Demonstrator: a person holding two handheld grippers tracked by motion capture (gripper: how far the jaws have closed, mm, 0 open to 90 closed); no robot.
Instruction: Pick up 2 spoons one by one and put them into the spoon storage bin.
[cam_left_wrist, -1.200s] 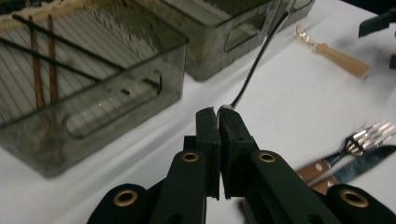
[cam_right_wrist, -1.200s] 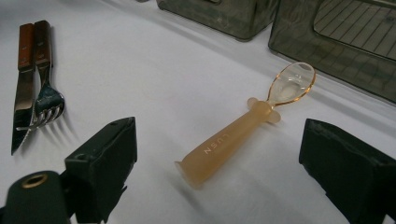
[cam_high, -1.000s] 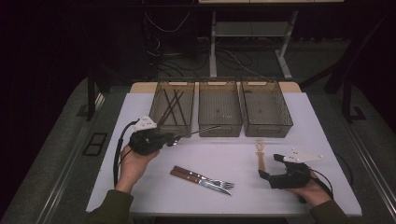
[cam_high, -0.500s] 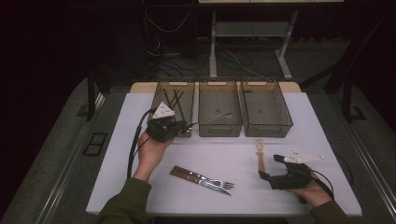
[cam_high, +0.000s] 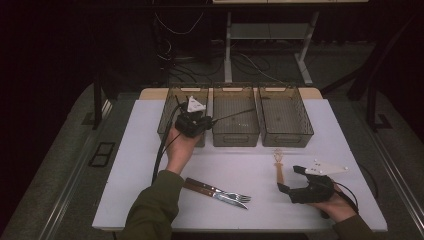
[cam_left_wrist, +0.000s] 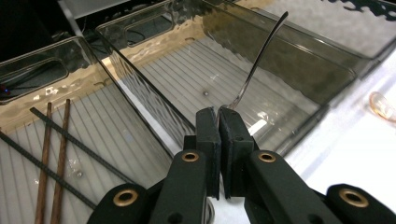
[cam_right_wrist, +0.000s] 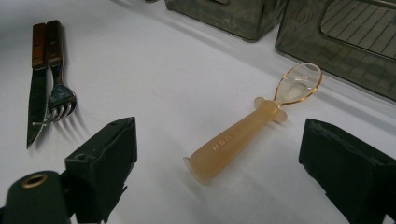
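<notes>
Left tongs (cam_left_wrist: 218, 122): clamped shut on the end of a thin metal utensil (cam_left_wrist: 261, 56), which slants up over the middle bin (cam_high: 236, 116). It is held by its tip, likely so the rest can be lowered into that bin; which end is pinched I cannot tell.

Left bin (cam_left_wrist: 70, 130): holds chopsticks (cam_left_wrist: 56, 154), so the bins seem to sort by kind.

Right bin (cam_high: 285, 115): nothing seen inside.

Right tongs (cam_right_wrist: 219, 154): wide open, holding nothing, low over the white surface (cam_high: 150, 150), jaws either side of an amber plastic spoon (cam_right_wrist: 252, 126), apparently lined up to take it by the handle.

Knife (cam_right_wrist: 35, 84) and fork (cam_right_wrist: 58, 79): side by side on the surface, unsorted.
</notes>
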